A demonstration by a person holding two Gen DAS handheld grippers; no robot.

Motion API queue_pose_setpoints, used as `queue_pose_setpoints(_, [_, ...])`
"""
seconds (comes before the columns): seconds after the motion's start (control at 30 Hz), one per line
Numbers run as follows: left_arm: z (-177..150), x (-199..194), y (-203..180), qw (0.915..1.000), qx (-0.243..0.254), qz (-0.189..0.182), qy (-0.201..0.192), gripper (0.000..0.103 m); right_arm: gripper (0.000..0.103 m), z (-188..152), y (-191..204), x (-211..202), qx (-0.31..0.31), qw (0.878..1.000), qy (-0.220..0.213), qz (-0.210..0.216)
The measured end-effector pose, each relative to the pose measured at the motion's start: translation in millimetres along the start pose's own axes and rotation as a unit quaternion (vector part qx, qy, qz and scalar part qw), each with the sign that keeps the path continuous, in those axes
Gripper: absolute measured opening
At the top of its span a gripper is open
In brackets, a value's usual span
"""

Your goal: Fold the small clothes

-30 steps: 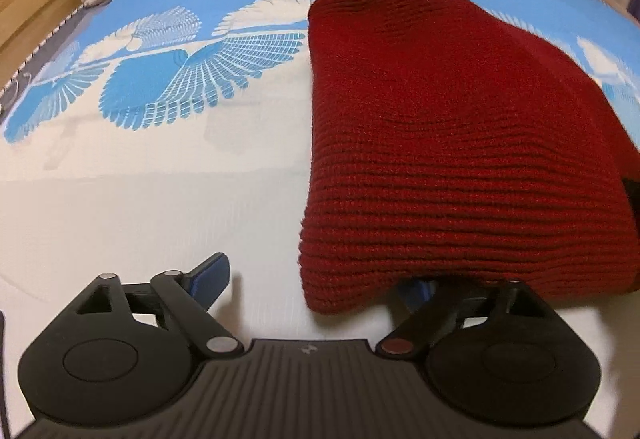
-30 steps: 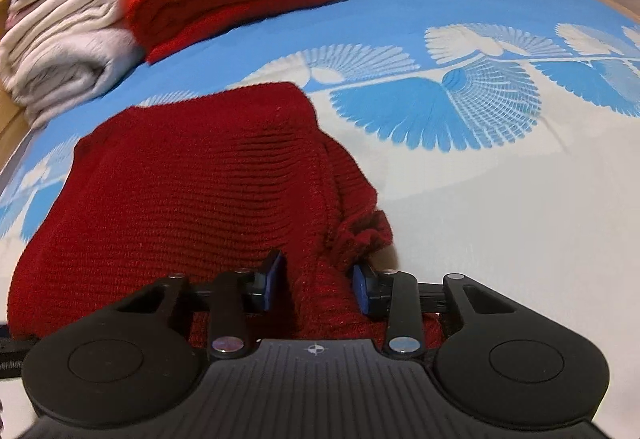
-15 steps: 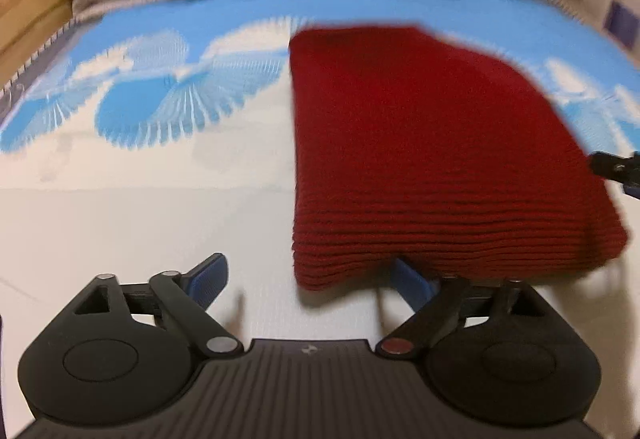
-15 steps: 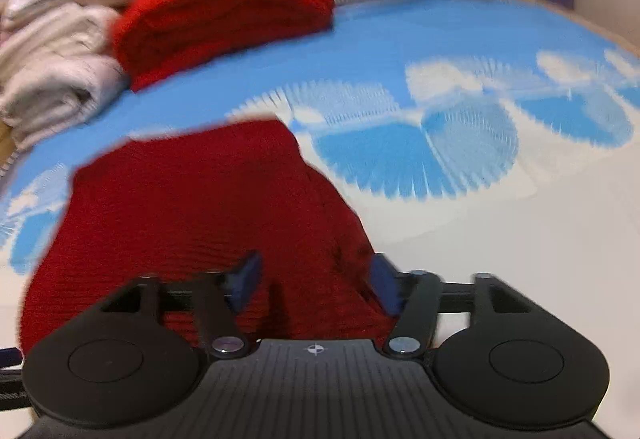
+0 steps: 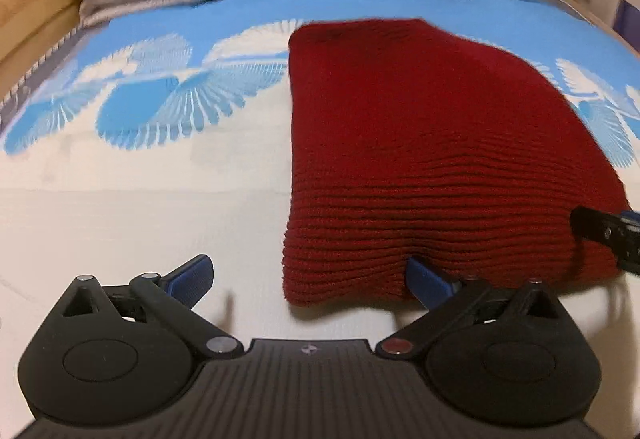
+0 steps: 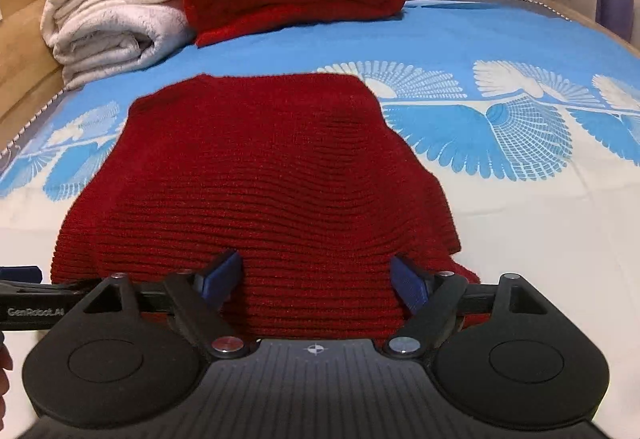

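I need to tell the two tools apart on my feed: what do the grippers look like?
Both look alike: the left gripper and the right gripper have matte black bodies with a ribbed centre plate bearing a small crosshair mark, two round black discs, black linkage arms with metal pins, and blue pads. The left one's side reads "GenRobot.AI" in the right wrist view. No cables or sleeves show.

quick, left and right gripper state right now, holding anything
left gripper: open, jaws just opened wide, holding nothing; dark red knit corner lies between them.
right gripper: open, jaws just released the knit's near edge.
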State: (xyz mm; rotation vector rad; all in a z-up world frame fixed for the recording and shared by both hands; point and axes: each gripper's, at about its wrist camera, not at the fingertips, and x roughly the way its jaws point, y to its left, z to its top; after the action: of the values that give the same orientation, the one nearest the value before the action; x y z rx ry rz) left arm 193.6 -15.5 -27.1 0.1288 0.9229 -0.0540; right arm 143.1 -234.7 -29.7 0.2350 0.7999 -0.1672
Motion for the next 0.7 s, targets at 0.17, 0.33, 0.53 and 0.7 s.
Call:
queue_pose_setpoints(0.17, [-25.5,-52.0,0.3,0.9992,0.016,-0.016,-0.033,0.103,0.095,-14.7,4.6,-64.2,-0.023,0.999,-0.023,0.02])
queue_pose_setpoints(0.33, [-71.8,-113.0,4.3,0.9974,0.013,-0.026,-0.065,0.103,0.1,-74.5,-1.0,-131.9,-0.02,0.996,-0.085,-0.003])
queue_pose_setpoints(0.53, [-145.2,-123.5,6.4,0.9991,0.006,-0.01,-0.041,0.103,0.101,-135.0,-5.5,-151.3,0.015,0.998,-0.064,0.0])
queue_pose_setpoints(0.7, [-149.7,-125.7,-2.0,0.997,0.027,-0.018,-0.07,0.103,0.101,-137.7,1.1,-150.6,-0.026,0.995,-0.09,-0.017])
